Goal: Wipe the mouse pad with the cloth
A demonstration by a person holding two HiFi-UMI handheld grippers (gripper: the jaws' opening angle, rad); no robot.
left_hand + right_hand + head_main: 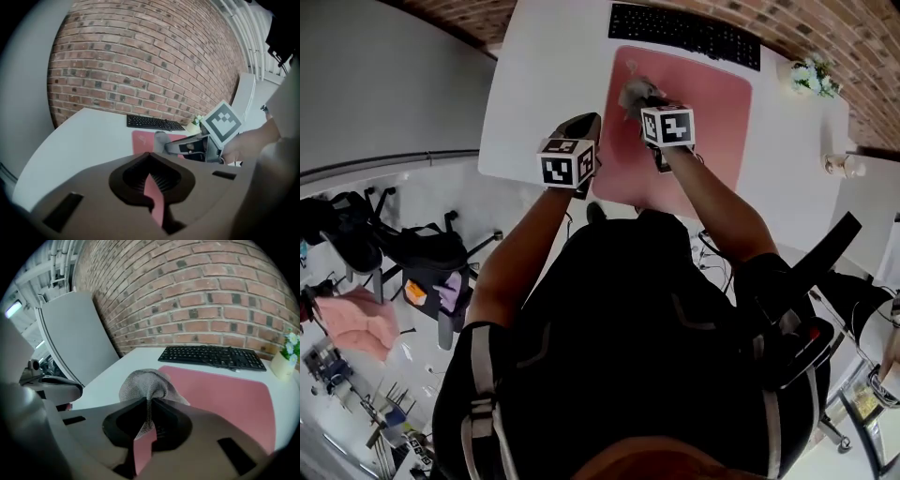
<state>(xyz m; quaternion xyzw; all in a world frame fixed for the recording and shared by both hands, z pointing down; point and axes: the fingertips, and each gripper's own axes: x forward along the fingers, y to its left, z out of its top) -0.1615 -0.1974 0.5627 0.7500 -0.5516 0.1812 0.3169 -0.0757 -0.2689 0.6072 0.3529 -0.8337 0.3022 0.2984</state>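
A pink mouse pad point(712, 103) lies on the white table point(534, 84), in front of a black keyboard point(684, 33). My right gripper point(641, 103) is shut on a grey cloth point(635, 92) over the pad's far left part. In the right gripper view the cloth point(143, 385) bunches out from between the jaws, above the pad point(220, 390). My left gripper point(587, 122) hovers at the pad's left edge, shut with nothing in it. In the left gripper view a strip of the pad point(143, 140) shows through its jaws, with the cloth point(161, 139) beyond.
A small pot of white flowers point(814, 75) stands at the table's far right corner, beside the keyboard point(211, 356). A brick wall runs behind the table. Office chairs and a cluttered floor lie to the left and right of the person.
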